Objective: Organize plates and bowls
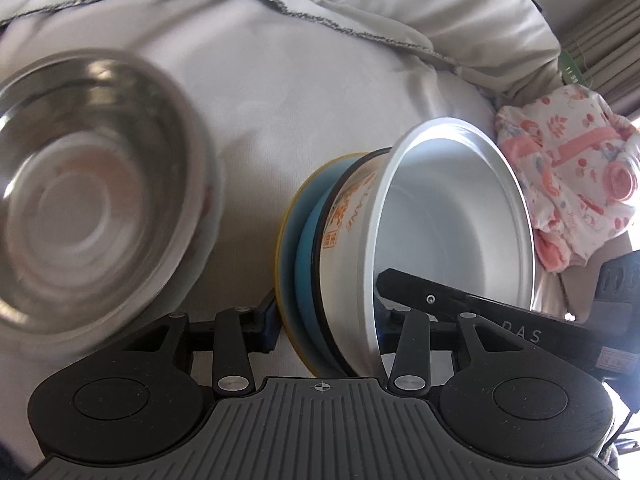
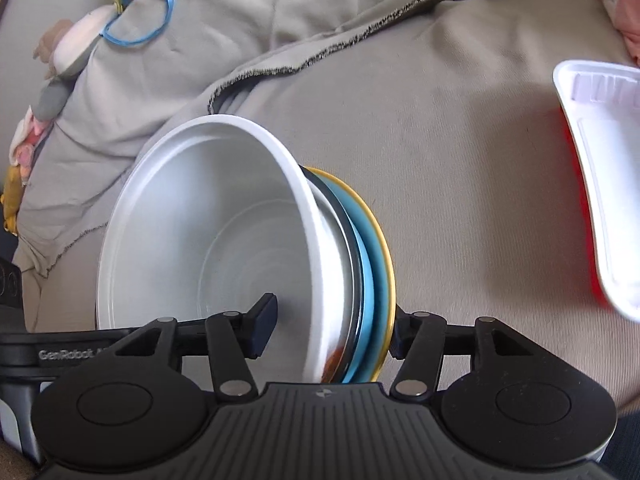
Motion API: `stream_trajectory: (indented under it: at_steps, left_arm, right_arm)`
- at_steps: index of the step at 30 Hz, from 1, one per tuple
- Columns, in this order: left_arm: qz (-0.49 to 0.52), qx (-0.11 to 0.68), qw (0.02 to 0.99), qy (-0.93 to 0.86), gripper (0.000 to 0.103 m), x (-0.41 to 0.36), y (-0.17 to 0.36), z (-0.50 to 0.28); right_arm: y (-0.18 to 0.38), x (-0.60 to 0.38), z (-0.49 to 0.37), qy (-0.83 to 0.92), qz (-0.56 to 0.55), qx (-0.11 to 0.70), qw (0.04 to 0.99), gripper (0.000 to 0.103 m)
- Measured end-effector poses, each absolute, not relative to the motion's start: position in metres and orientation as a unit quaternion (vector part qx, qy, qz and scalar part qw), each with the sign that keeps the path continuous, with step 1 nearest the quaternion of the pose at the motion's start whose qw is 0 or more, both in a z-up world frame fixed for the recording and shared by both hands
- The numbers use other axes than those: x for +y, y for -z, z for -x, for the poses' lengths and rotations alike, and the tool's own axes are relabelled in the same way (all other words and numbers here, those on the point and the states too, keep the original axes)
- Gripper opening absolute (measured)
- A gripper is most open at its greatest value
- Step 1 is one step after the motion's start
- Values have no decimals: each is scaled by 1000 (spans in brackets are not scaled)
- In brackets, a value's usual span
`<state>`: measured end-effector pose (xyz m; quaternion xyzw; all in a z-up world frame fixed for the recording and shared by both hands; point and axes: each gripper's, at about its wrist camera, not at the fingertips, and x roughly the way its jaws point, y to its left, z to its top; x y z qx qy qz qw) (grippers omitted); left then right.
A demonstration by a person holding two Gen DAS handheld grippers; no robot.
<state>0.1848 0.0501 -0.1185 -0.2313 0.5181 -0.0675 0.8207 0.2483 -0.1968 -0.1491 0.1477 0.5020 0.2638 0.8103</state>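
A tilted stack stands on edge on the bed: a white bowl (image 1: pixel 452 216) with orange print, nested against a blue plate (image 1: pixel 308 256) and a yellow plate (image 1: pixel 285 240). My left gripper (image 1: pixel 326 320) is shut on the stack's lower edge, one finger against the yellow plate and the other hidden behind the bowl's rim. In the right wrist view the same white bowl (image 2: pixel 192 216), a steel layer, the blue plate (image 2: pixel 370 256) and the yellow plate (image 2: pixel 386 248) sit between my right gripper's (image 2: pixel 332 332) jaws. Its inner pad (image 2: pixel 266 326) stands clear of the bowl wall, so it is open.
A steel-lined bowl (image 1: pixel 92 192) lies blurred to the left. A white foam tray (image 2: pixel 600 184) with red beneath lies to the right. Rumpled grey bedding (image 2: pixel 440 120) lies all round. Pink patterned clothing (image 1: pixel 568 184) and a soft toy with a blue ring (image 2: pixel 136 20) lie at the edges.
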Motion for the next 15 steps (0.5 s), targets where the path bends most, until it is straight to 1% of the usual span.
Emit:
stream_trajectory:
  at_steps: [4,8,11,13,15]
  left_arm:
    - [210,527,823,45,45,50,114,-168]
    - [236,540,807,43,45,55,116,-167]
    - [252,567,783,37,44,56,111,-175]
    - [265,586,765,28,42,58,109,-183]
    - [256,601,757,23,36,59,107,-188]
  right_arm:
    - [148,-183,-231,-277,-127,516,801,56]
    - [152,-176,-221,-282,-106,518,800,58]
    - [151,-179,-228,-281,-107,510,806,58]
    - [146,-181,-231,-278,-90,498,816,58]
    - [144,-184,-233,-274,-83,493,822,58]
